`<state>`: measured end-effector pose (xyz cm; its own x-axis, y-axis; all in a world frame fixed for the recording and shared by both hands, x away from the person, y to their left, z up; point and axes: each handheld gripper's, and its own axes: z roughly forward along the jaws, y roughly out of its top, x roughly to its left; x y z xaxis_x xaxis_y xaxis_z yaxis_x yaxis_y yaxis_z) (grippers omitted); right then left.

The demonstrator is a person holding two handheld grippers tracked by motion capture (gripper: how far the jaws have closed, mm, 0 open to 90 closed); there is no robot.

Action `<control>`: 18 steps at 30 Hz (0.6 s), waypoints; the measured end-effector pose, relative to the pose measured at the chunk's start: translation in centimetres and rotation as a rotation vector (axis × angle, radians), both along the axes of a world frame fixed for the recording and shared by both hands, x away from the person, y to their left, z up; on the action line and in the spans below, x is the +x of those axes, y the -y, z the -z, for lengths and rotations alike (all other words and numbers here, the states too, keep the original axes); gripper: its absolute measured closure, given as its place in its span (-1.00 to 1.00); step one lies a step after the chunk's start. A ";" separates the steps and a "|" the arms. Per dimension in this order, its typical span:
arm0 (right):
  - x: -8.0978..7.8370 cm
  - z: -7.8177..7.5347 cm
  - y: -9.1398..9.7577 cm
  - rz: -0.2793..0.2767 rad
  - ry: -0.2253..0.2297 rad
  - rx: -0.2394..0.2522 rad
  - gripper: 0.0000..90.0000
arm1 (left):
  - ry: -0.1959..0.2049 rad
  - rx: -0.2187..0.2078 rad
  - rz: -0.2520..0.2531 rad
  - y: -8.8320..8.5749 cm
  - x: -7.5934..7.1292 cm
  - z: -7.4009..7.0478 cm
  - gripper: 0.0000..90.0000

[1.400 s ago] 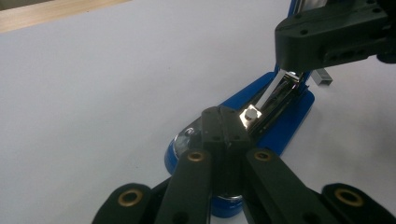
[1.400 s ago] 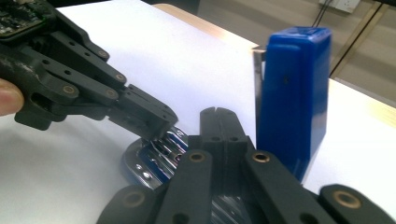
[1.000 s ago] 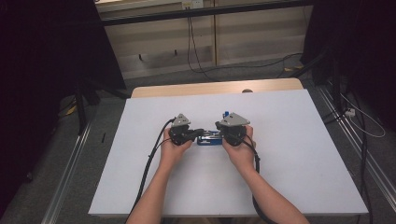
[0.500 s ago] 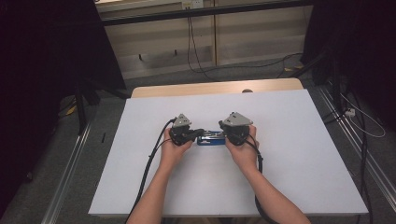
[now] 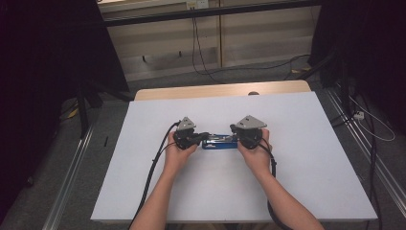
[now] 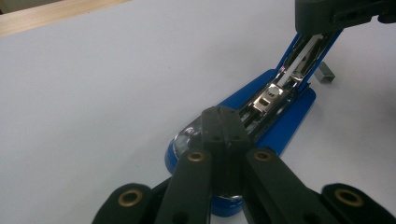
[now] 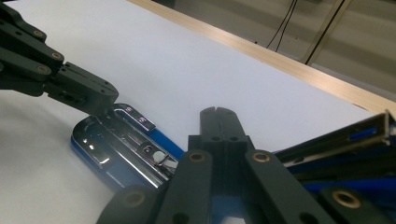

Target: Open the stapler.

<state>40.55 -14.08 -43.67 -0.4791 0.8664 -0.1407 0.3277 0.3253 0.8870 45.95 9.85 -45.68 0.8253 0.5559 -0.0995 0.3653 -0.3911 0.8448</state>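
Worktop (image 5: 311, 163): white surface with a pale wooden strip along its far edge; a person's forearms come in from the near side.

Stapler (image 5: 219, 142): blue, lying near the middle of the worktop between the two grippers, long axis running left to right. It is swung open: the blue base (image 6: 285, 122) lies flat on the worktop with its chrome plate (image 7: 122, 140) facing up, and the upper arm with the metal staple channel (image 6: 299, 53) is raised at an angle.

Left gripper (image 5: 198, 136): held in the left hand (image 5: 178, 154) at the stapler's left end. In the left gripper view its jaws are pressed together, tips resting on or just above the chrome end of the base; whether they bear down on it cannot be told.

Right gripper (image 5: 236, 132): held in the right hand (image 5: 254, 157) at the stapler's right end. In the right gripper view its jaws are pressed together with nothing between the tips, and the raised arm passes just beside them.

Staple strip (image 6: 325, 74): small, grey, lying on the worktop just beside the raised arm.

Cables (image 5: 155, 158): black, trailing from each gripper toward the near edge.
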 end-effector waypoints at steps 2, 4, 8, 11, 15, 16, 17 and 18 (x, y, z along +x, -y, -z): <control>0.0 0.0 -0.1 0.007 -0.003 -0.002 1.00 | 0.000 0.000 -0.001 0.0 0.0 0.0 1.00; 0.1 0.0 0.0 0.009 -0.008 0.007 1.00 | 0.000 0.000 -0.002 0.0 0.0 0.0 1.00; 0.1 0.2 0.3 0.016 -0.020 -0.001 1.00 | 0.002 0.001 -0.002 0.0 0.0 0.0 1.00; 0.1 0.5 0.7 0.034 -0.020 -0.016 1.00 | 0.000 0.003 -0.001 0.0 0.0 0.0 1.00; 0.2 1.0 1.6 0.044 -0.037 0.030 1.00 | -0.004 -0.003 -0.003 0.0 0.0 0.0 1.00; 0.2 1.0 1.7 0.038 -0.035 0.024 1.00 | -0.005 -0.004 -0.003 0.0 0.0 0.0 1.00; 0.2 1.0 1.7 0.037 -0.034 0.021 1.00 | -0.004 -0.002 -0.003 0.0 0.0 0.0 1.00; 0.2 1.0 1.7 0.036 -0.036 0.020 1.00 | -0.003 -0.002 -0.005 0.0 -0.1 0.0 1.00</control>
